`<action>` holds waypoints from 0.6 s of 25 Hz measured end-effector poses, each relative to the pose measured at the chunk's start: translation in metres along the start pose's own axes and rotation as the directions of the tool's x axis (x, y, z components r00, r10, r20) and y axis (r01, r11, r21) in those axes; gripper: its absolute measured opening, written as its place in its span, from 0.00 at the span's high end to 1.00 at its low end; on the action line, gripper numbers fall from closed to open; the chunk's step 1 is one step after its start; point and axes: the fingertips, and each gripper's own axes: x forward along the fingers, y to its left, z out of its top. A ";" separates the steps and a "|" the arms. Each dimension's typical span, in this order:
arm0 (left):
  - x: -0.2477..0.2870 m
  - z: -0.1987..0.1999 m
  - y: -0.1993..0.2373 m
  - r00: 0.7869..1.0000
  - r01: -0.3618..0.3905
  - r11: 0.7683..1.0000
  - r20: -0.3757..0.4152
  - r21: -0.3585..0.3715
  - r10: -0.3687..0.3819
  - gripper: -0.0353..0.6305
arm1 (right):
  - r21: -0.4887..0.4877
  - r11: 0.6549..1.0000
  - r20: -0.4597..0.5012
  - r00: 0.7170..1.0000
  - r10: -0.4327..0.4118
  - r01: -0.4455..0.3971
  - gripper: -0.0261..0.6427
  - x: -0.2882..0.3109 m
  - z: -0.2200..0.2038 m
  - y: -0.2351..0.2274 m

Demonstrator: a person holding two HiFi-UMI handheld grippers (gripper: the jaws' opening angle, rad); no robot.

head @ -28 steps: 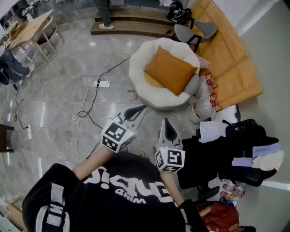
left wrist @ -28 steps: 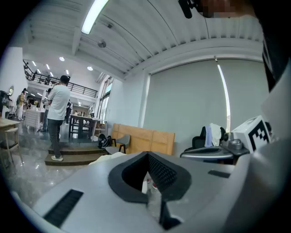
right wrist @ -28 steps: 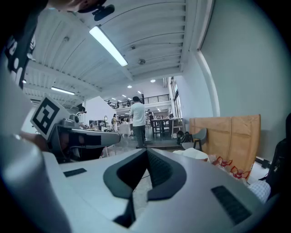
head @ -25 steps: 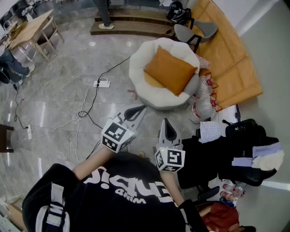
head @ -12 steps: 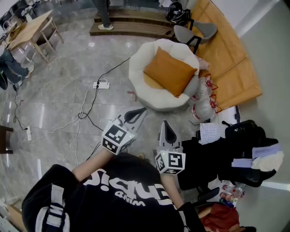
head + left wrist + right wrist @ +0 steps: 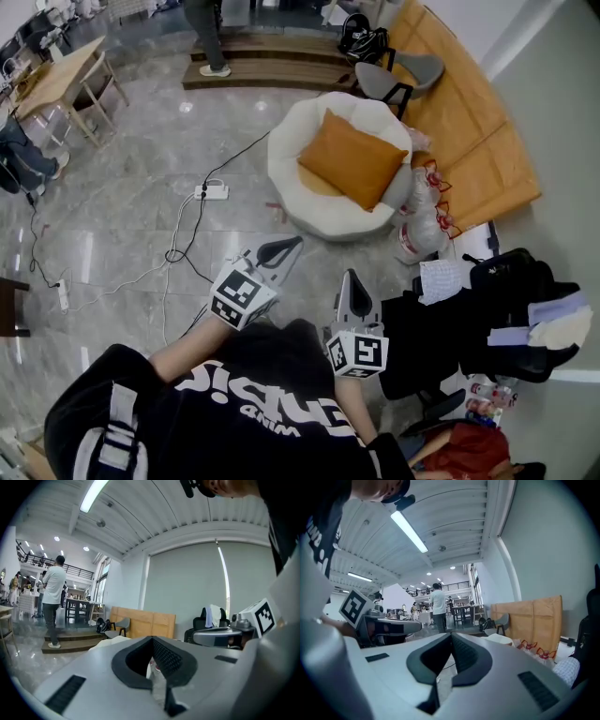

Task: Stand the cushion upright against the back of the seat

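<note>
An orange cushion (image 6: 352, 159) leans tilted in a round white seat (image 6: 309, 211) on the floor ahead, resting toward the seat's right side. My left gripper (image 6: 286, 246) is held well short of the seat, shut with nothing in it. My right gripper (image 6: 352, 277) sits beside it, also shut and empty. In the left gripper view the left gripper (image 6: 152, 641) has its jaws together, with the seat (image 6: 111, 640) just beyond them. The right gripper view shows the right gripper (image 6: 451, 635) closed too, with the seat (image 6: 500, 639) off to the right. Neither gripper touches the cushion.
A power strip (image 6: 212, 191) and cables lie on the floor left of the seat. Tied plastic bags (image 6: 422, 220) crowd the seat's right side. A black chair with clothes (image 6: 506, 300) stands at right, a grey chair (image 6: 398, 73) behind. A person (image 6: 208, 33) stands on the step.
Both grippers have drifted a little lower in the head view, toward the person's body. They stay shut. The cushion has not moved on the seat.
</note>
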 end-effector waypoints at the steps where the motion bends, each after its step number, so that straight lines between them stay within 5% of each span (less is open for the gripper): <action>1: -0.001 0.001 -0.002 1.000 0.010 1.000 -0.009 -0.011 -0.010 0.94 | 0.005 1.000 0.003 1.000 -0.011 0.011 0.93 -0.002 0.000 0.001; 15: 0.010 0.003 0.004 0.998 0.060 0.998 -0.006 -0.014 -0.060 0.94 | 0.007 0.998 0.012 0.998 -0.067 0.067 0.93 0.006 -0.001 -0.006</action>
